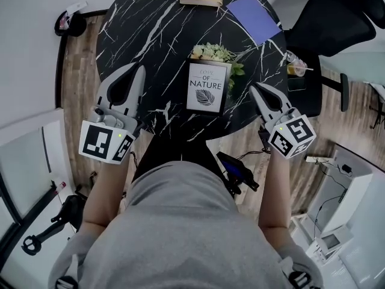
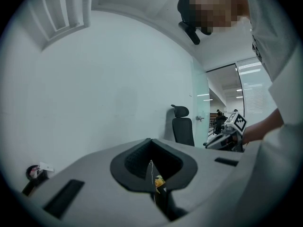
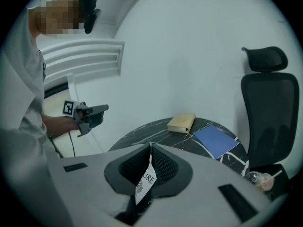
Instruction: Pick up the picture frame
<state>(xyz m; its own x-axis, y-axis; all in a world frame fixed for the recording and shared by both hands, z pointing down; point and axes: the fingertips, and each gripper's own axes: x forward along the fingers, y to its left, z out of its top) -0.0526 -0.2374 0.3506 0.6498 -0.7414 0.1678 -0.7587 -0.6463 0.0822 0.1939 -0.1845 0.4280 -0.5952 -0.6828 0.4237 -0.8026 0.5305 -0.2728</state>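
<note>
The round black table (image 1: 144,29) sits before you. The picture frame (image 1: 207,88) stands near your edge, propped, I think, against the little plant (image 1: 212,53) so its words face you. Your left gripper (image 1: 139,70) and right gripper (image 1: 254,89) hang either side of it, both clenched, holding nothing.

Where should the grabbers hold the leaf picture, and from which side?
Probably by its two long side edges. The picture frame is a tall rectangle with the left gripper and right gripper either side of it, so each could come in from its own side. The flowers crowd its top edge, a poor place. Both grippers are shut and would need opening first.
</note>
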